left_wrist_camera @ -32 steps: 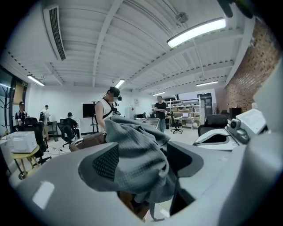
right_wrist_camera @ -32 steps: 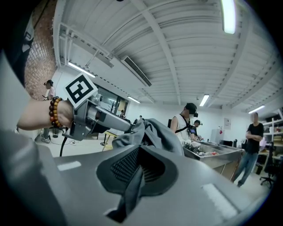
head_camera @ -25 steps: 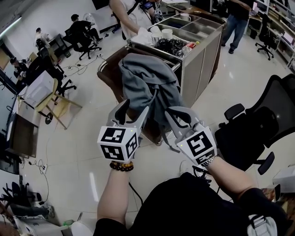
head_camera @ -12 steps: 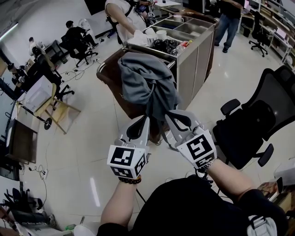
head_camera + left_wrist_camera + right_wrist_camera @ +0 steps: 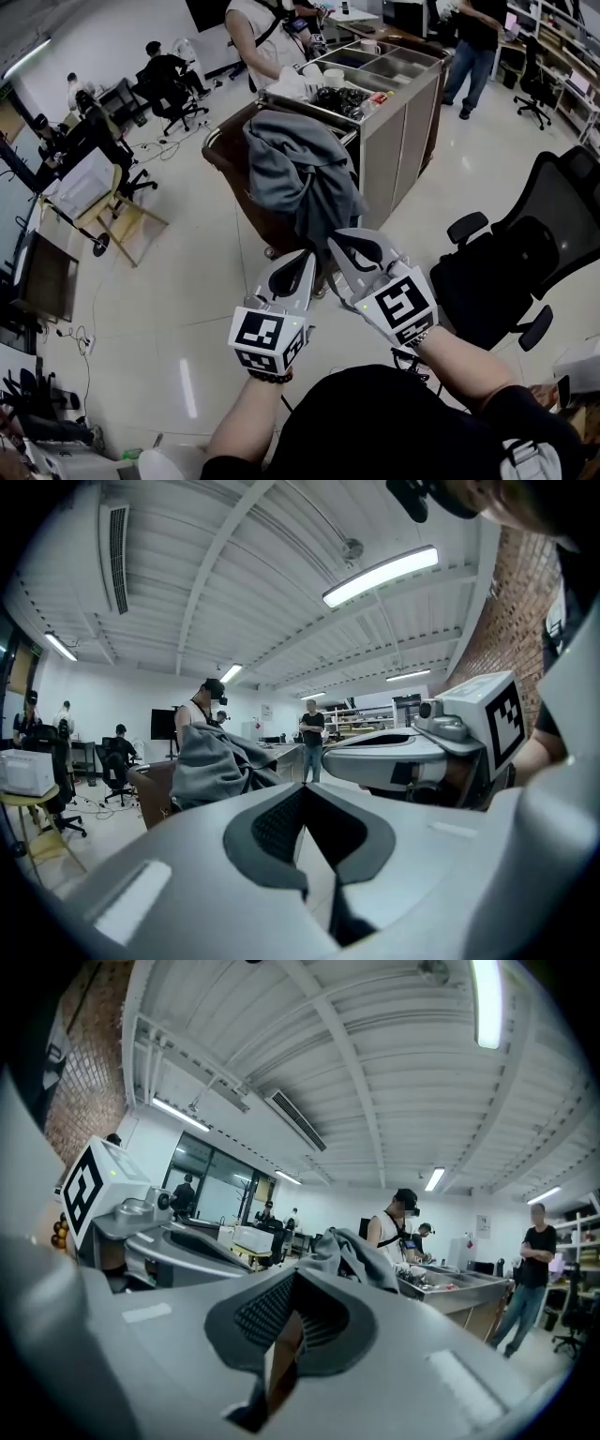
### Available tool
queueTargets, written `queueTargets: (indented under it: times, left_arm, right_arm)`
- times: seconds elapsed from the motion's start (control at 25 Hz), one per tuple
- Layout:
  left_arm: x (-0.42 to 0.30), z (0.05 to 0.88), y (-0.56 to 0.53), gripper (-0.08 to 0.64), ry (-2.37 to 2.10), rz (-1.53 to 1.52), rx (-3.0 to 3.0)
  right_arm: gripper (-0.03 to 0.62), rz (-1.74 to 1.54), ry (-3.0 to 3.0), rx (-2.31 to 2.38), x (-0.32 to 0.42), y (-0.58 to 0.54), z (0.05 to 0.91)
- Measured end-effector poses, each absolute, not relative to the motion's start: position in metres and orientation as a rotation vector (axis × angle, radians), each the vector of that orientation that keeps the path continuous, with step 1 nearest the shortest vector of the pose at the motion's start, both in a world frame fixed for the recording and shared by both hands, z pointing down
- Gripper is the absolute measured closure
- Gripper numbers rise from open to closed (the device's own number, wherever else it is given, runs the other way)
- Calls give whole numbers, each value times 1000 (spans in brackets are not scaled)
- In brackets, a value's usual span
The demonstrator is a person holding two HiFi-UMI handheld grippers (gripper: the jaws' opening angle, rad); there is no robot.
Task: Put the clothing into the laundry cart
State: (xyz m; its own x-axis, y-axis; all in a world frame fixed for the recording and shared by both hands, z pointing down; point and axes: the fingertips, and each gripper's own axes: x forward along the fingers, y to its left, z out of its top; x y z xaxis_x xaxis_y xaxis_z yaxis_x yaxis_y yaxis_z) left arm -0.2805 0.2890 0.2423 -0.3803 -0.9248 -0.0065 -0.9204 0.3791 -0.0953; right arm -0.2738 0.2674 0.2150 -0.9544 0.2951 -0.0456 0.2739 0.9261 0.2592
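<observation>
The crumpled grey fabric garment [image 5: 300, 173] is draped over the rim of the brown laundry cart [image 5: 230, 173], just ahead of both grippers. The left gripper [image 5: 307, 255], spread beside the cloth a second ago, has been drawn back, and its jaws have just been closed on nothing. The right gripper [image 5: 335, 242] is likewise pressed together and empty. Both are held level.

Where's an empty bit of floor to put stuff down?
Bare floor lies between the brown cart and the wooden chair, and between the steel counter and the black office chair. The countertop is crowded, and grey clothing covers the cart.
</observation>
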Motion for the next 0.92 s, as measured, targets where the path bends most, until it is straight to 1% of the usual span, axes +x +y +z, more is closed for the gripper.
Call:
queueTargets:
  times: [0.92]
  left_arm:
    - [-265, 240, 268, 557, 2620, -122, -1636]
  right_arm:
    - [592, 394, 2978, 525, -251, 255, 213]
